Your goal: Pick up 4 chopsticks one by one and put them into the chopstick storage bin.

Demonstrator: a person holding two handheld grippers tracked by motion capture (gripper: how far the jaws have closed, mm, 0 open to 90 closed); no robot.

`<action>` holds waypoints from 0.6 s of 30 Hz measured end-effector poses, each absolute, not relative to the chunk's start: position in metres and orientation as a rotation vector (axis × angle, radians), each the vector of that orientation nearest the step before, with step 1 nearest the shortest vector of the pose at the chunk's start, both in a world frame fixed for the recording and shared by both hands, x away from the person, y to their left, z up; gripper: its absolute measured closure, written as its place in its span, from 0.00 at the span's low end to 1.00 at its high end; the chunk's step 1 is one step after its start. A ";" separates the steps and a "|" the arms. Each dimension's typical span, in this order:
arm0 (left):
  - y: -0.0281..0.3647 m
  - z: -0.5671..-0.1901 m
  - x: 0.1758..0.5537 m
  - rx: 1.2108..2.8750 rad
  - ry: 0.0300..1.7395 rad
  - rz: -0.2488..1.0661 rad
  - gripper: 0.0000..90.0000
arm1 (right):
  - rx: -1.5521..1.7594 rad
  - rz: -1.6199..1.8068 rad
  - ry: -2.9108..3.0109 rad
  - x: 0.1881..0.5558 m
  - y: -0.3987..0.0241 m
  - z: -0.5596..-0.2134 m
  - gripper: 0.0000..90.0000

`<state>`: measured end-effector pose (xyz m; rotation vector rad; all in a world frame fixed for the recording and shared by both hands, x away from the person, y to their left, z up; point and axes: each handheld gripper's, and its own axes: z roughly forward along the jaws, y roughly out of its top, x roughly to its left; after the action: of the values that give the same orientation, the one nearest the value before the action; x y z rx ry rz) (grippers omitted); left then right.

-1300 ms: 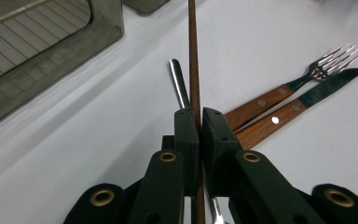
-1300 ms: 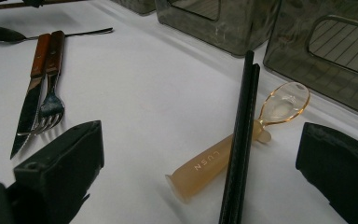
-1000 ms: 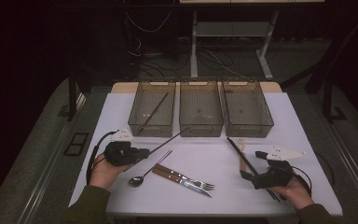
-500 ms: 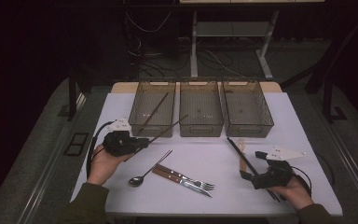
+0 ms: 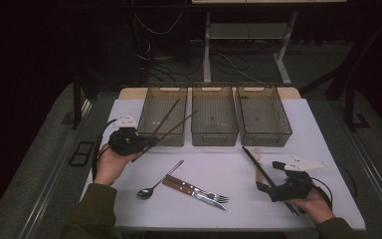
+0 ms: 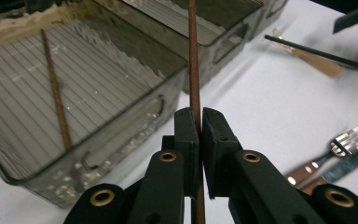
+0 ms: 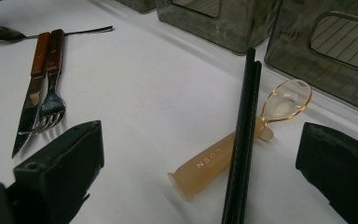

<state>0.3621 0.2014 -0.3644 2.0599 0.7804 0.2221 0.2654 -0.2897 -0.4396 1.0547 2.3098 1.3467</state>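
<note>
White table (image 5: pixel 238 164): spoon (image 5: pixel 151 186), fork (image 5: pixel 206 194), perhaps knife (image 5: pixel 199 195) beside chopstick (image 6: pixel 194 65).

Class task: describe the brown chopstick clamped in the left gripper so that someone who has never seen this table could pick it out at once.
Start at the white table with three clear bins along its far edge. At the leftmost bin, the left gripper is shut on a thin brown chopstick that slants up across the bin's near right corner. Its twin lies loose inside that bin; the black chopsticks lie at the right.
</note>
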 end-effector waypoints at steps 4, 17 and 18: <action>0.201 -0.362 0.375 2.043 0.808 0.234 0.94 | 1.056 1.349 2.307 0.265 -0.290 -0.439 0.01; 0.194 -0.344 0.416 2.040 0.902 0.308 0.94 | 1.056 1.348 2.305 0.264 -0.289 -0.439 0.01; 0.192 -0.343 0.419 2.032 0.914 0.312 0.94 | 1.056 1.348 2.304 0.264 -0.289 -0.439 0.01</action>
<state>0.4192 0.1924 -0.3429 2.0324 0.9137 0.3121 0.2640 -0.2894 -0.4390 1.0559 2.3041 1.3481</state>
